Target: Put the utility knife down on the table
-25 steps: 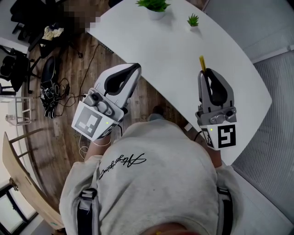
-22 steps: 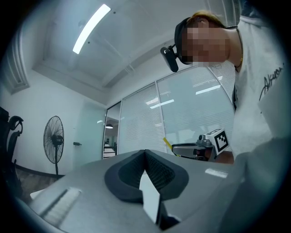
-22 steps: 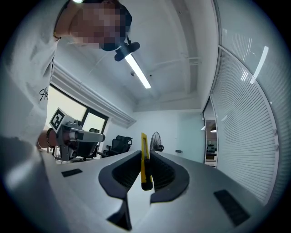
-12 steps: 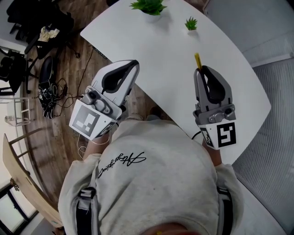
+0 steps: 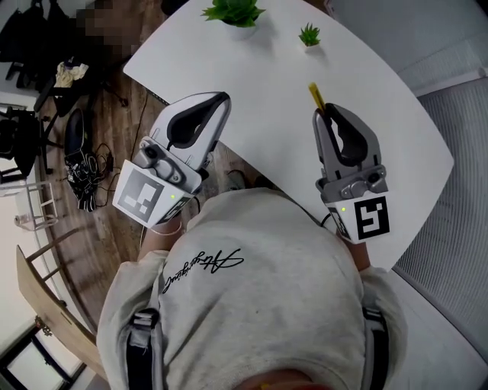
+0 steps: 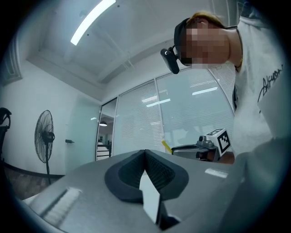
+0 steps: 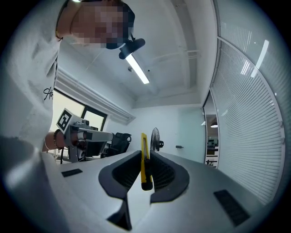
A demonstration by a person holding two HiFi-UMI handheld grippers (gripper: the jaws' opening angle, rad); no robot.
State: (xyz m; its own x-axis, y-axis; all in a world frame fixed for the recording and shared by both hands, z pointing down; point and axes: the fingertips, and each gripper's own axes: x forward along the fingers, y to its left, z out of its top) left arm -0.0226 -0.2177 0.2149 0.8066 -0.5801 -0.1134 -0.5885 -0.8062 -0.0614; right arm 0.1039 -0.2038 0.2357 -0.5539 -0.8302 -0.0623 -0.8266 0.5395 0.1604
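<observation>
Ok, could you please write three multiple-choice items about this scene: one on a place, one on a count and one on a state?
1. The utility knife is: A on the white table; B in the right hand-held gripper; C on the floor.
2. Potted plants on the table: A one; B two; C four.
3. The left hand-held gripper has its jaws: A wide apart; B closed on a plant; C together, empty.
Answers: 1 B, the yellow knife stands clamped between its pads; 2 B, a larger one and a smaller one stand at the far side; 3 C, its pads meet with nothing between.
</observation>
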